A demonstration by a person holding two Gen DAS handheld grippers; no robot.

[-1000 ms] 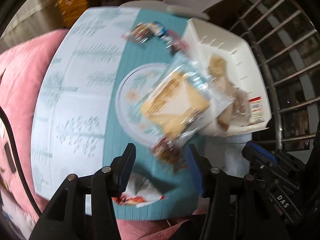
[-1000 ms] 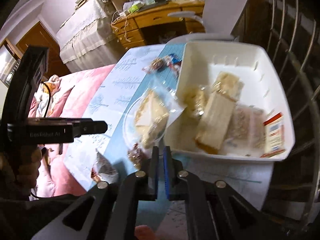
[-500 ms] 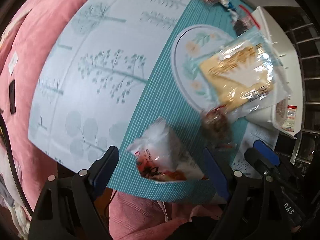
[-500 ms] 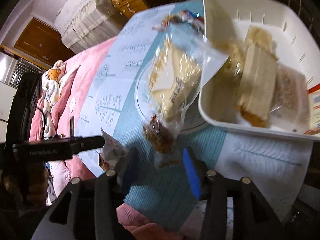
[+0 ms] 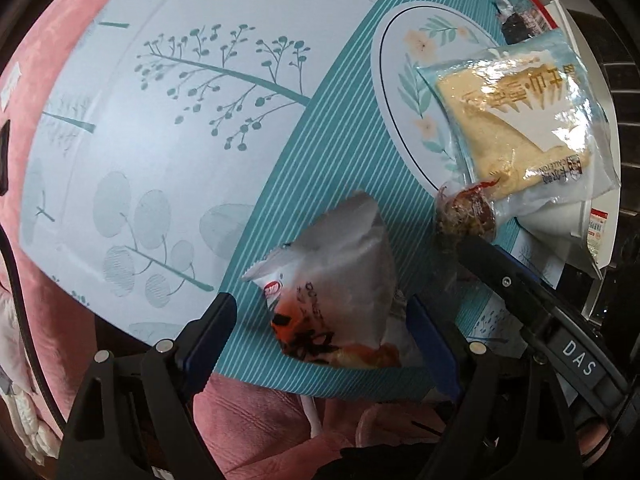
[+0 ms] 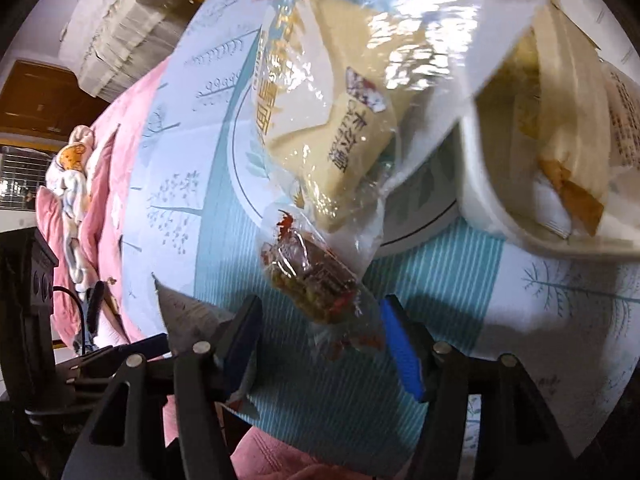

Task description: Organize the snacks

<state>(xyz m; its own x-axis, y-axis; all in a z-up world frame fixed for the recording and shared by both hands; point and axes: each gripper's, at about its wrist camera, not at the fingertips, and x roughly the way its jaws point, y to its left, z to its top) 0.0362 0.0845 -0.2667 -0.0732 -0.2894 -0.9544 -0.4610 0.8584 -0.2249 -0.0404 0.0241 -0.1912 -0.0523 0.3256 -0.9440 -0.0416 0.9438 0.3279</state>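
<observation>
A white snack packet [image 5: 340, 296] with red and orange print lies near the front edge of the teal-striped cloth. My left gripper [image 5: 320, 312] stands open astride it, pads not pressing. A small clear-wrapped brown snack [image 6: 320, 292] lies between the opening jaws of my right gripper [image 6: 320, 312], which do not press on it. One right finger [image 5: 496, 264] shows beside that snack [image 5: 466, 212] in the left wrist view. A bagged bread slice [image 6: 332, 120] rests on a floral plate [image 5: 400, 60], leaning on the white bin [image 6: 480, 208].
The white bin holds several wrapped breads [image 6: 568, 152]. Small wrapped sweets [image 5: 516, 20] lie beyond the plate. Pink bedding [image 5: 256, 420] surrounds the table's front and left. The white packet's corner [image 6: 184, 316] and the left gripper's black frame [image 6: 120, 356] sit close at the right gripper's left.
Both grippers have come down toward the table's front edge and opened; the right was shut before. The left now straddles the white packet, the right the small brown snack.
</observation>
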